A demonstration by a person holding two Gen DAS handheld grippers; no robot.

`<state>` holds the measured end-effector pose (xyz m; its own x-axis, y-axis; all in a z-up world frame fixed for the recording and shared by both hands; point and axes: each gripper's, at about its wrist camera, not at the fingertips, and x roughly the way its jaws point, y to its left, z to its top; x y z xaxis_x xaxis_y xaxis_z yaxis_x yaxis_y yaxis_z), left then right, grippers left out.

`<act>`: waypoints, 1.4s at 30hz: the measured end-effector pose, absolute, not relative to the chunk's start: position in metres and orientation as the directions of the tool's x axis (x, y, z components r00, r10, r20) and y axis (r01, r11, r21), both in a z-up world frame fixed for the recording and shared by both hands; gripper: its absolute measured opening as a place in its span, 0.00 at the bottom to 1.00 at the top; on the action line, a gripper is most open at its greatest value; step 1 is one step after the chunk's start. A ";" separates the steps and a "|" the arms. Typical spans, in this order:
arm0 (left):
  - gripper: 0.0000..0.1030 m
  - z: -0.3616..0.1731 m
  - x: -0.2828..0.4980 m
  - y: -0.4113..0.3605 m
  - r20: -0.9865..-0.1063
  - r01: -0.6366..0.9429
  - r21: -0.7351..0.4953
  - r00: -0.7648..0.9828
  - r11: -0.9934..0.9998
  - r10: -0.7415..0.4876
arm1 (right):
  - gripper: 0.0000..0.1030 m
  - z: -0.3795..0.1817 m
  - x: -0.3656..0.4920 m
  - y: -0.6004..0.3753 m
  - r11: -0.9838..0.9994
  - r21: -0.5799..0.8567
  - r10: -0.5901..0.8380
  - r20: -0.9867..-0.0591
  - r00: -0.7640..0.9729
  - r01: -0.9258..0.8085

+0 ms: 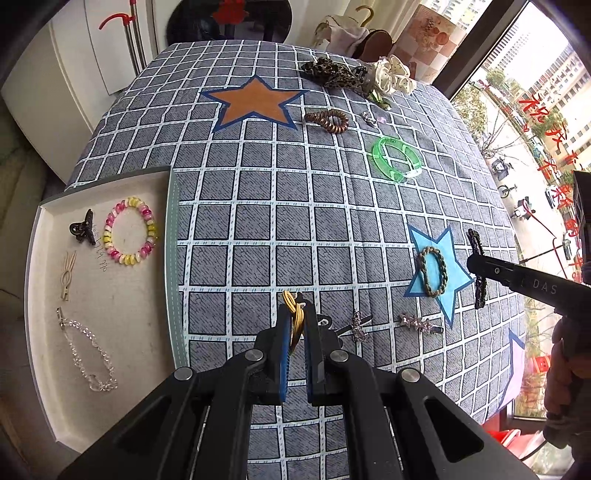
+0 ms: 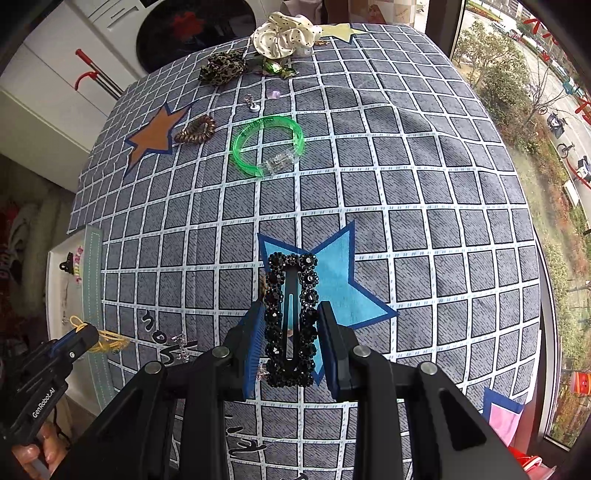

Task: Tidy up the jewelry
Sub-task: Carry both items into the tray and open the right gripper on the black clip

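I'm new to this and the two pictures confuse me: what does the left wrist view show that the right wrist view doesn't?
Only the left wrist view: the clear bead bracelet in the white tray and the braided olive hair tie.

Only the right wrist view: a pale yellow star patch at the cloth's far edge.

Both: the green plastic bangle, the yellow hair tie in the left hand-held gripper and the black beaded hair clip in the right hand-held gripper.

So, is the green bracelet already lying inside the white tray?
No, the green bracelet lies on the checked cloth, far from the white tray, which holds other pieces.
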<state>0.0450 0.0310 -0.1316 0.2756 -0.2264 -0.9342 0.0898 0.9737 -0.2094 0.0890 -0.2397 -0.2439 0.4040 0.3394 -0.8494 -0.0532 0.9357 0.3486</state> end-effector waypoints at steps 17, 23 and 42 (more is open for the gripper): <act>0.13 -0.114 0.016 0.124 -0.925 -0.087 -0.199 0.347 0.976 -0.157 | 0.30 -0.194 0.069 -0.143 0.889 0.346 0.444 -0.810 0.383 -0.299; 0.13 -0.116 0.001 0.165 -0.928 -0.175 -0.187 0.354 0.967 -0.115 | 0.30 -0.181 0.065 -0.092 0.854 0.335 0.481 -0.801 0.357 -0.399; 0.13 -0.166 -0.022 0.247 -0.945 -0.379 -0.172 0.323 0.909 -0.044 | 0.30 -0.193 0.054 0.057 0.732 0.288 0.511 -0.831 0.218 -0.617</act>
<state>-0.0219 0.2470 -0.1660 0.3232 -0.0441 -0.9453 -0.3795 0.9090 -0.1721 0.0540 0.0572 -0.1928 0.2184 0.5112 -0.8313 -0.6166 0.7325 0.2884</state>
